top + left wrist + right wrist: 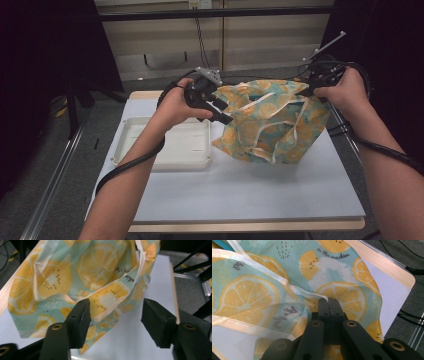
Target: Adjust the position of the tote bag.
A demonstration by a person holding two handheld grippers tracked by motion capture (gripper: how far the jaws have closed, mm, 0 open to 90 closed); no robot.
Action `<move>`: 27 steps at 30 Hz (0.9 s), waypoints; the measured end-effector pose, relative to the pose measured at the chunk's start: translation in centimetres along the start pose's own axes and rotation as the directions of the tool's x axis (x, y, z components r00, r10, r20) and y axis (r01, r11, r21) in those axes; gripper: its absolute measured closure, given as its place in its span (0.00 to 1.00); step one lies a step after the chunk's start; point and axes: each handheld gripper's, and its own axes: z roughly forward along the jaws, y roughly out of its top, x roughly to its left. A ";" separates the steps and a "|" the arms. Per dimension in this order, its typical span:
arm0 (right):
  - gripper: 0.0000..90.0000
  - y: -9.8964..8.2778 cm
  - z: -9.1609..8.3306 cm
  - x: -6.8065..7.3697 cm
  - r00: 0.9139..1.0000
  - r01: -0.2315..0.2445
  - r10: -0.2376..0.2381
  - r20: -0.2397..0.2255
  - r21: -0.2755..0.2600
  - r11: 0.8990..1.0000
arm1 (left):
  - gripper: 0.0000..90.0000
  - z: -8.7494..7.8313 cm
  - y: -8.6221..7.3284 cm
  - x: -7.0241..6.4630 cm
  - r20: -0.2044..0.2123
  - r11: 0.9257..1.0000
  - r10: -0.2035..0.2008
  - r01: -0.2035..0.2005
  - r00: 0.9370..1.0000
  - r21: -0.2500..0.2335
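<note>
A teal cloth bag (270, 120) printed with lemon slices stands slumped on the white table, right of centre. My right gripper (307, 91) holds the bag's right rim up. In the right gripper view the jaws are shut on the fabric at my right gripper (328, 303), beside the bag's white hem (249, 262). My left gripper (223, 113) is at the bag's left rim. In the left gripper view my left gripper (117, 320) stands open: the bag (75, 272) hangs before it, and its hemmed edge reaches into the gap without being pressed.
A shallow white tray (165, 147) lies on the table's left half, close to the bag and under my left forearm. The white table top (250, 190) has a wooden edge. Dark metal rails and cables stand off to both sides.
</note>
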 end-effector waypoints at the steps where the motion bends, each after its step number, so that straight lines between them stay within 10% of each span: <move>1: 1.00 0.0 0.0 0.0 1.000 0.003 -0.003 0.000 0.003 1.000 | 0.47 0.3 0.1 -0.1 0.007 1.000 0.000 0.000 1.000 0.004; 12: 1.00 -0.4 0.0 -0.2 1.000 -0.004 0.004 -0.009 -0.014 1.000 | 0.99 1.5 0.8 -0.2 0.118 0.999 -0.043 0.042 0.992 0.010; 27: 1.00 -0.8 -0.3 -0.6 1.000 -0.002 0.001 -0.024 -0.031 1.000 | 1.00 -3.5 3.7 1.8 0.026 0.963 -0.160 0.162 0.987 -0.214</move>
